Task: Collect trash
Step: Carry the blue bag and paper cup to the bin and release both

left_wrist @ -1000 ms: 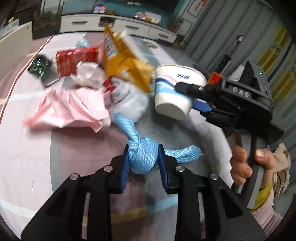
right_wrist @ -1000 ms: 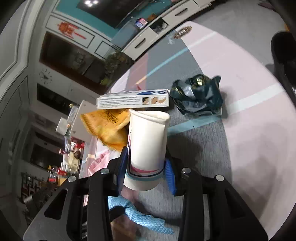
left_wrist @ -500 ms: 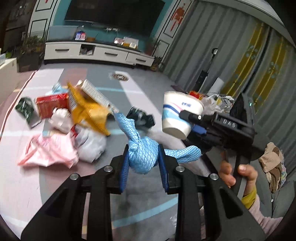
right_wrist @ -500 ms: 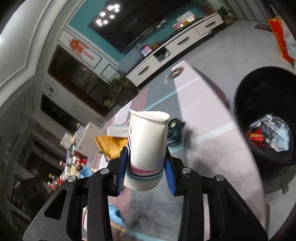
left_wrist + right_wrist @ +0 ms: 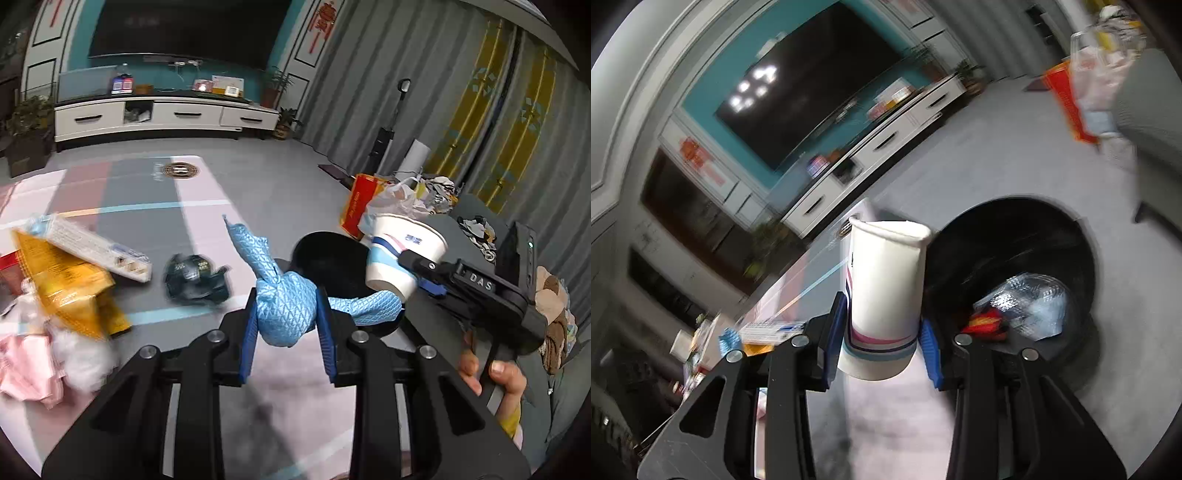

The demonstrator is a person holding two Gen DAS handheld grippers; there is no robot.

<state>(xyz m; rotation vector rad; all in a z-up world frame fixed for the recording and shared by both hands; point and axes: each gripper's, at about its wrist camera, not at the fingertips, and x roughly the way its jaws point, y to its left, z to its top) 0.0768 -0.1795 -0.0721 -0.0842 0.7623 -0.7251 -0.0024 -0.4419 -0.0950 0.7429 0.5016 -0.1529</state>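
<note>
My left gripper (image 5: 288, 328) is shut on a crumpled blue cloth (image 5: 284, 302), held in the air with one tail trailing right. My right gripper (image 5: 882, 343) is shut on a white paper cup (image 5: 882, 291) with pink and blue stripes; the left wrist view shows that cup (image 5: 402, 254) held out at the right by a hand (image 5: 491, 373). A black trash bin (image 5: 1034, 236) stands just right of the cup, with a clear plastic wrapper (image 5: 1030, 302) and red scraps inside. In the left wrist view the bin (image 5: 325, 258) lies right behind the cloth.
More litter lies on the pink and grey mat at left: a yellow bag (image 5: 62, 291), a white box (image 5: 96, 247), a dark green wrapper (image 5: 195, 277), pink plastic (image 5: 26, 365). A red bag (image 5: 360, 206) and a white plastic bag (image 5: 395, 195) stand beyond the bin. A white TV cabinet (image 5: 162, 118) lines the far wall.
Both grippers have lifted off the litter pile and swung right toward the black bin, keeping the cloth and the cup. The bin now fills the right wrist view.
</note>
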